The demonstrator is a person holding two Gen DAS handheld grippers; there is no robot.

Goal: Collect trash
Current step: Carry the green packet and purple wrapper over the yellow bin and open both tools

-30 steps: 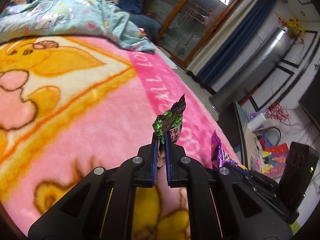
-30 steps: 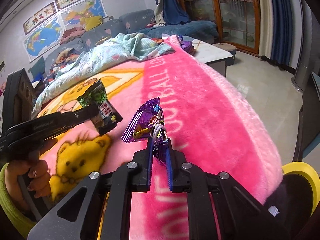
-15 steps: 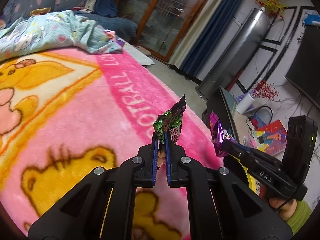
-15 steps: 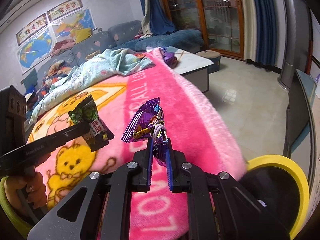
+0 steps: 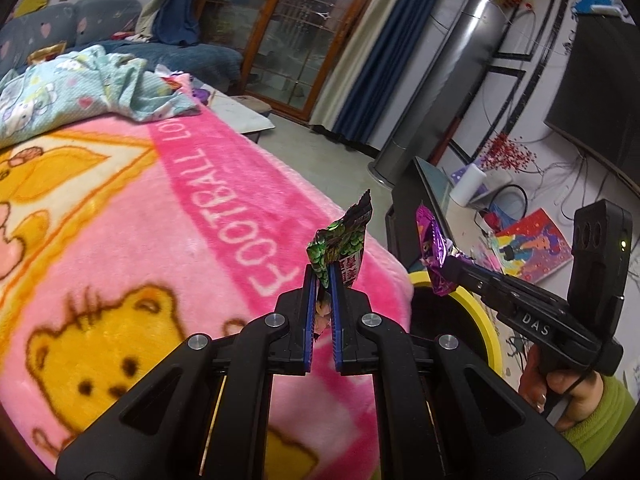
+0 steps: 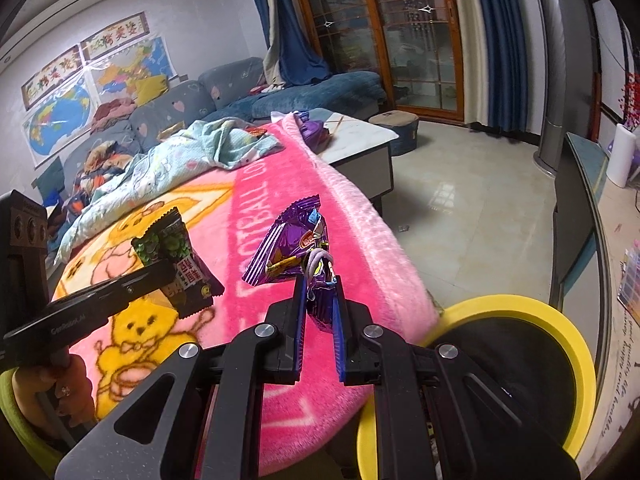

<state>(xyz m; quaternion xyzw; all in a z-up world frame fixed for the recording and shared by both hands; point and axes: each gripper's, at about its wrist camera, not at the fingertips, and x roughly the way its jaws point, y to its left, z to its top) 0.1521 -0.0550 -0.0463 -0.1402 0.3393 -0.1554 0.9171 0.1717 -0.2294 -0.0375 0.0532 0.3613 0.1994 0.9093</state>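
Two tools are each carrying a piece of trash, and the relation that matters is where the yellow-rimmed bin (image 6: 576, 344) is lying from each. The right tool (image 6: 318, 304) is clamping a crumpled purple snack wrapper (image 6: 290, 244) between its blue pads, the wrapper sticking up and forward past the tips. Just to the right of and below this tool, the bin's dark mouth is opening, so close that the tool's own frame is covering part of the rim.

The left tool (image 5: 322, 300) is pinching a green and black snack wrapper (image 5: 344, 244), which is standing upright out of the closed pads with its long axis running up and away. From this tool the bin (image 5: 486, 320) is sitting further off to the right and lower, past the corner of the pink blanket (image 5: 224, 216), with the right tool (image 5: 444, 270) and its purple wrapper (image 5: 430, 240) hanging between.

Judging from this, the right hand (image 5: 560, 392) is nearer the bin and looks better placed to drop first; the left would need to be travelling further rightward over the blanket's edge.
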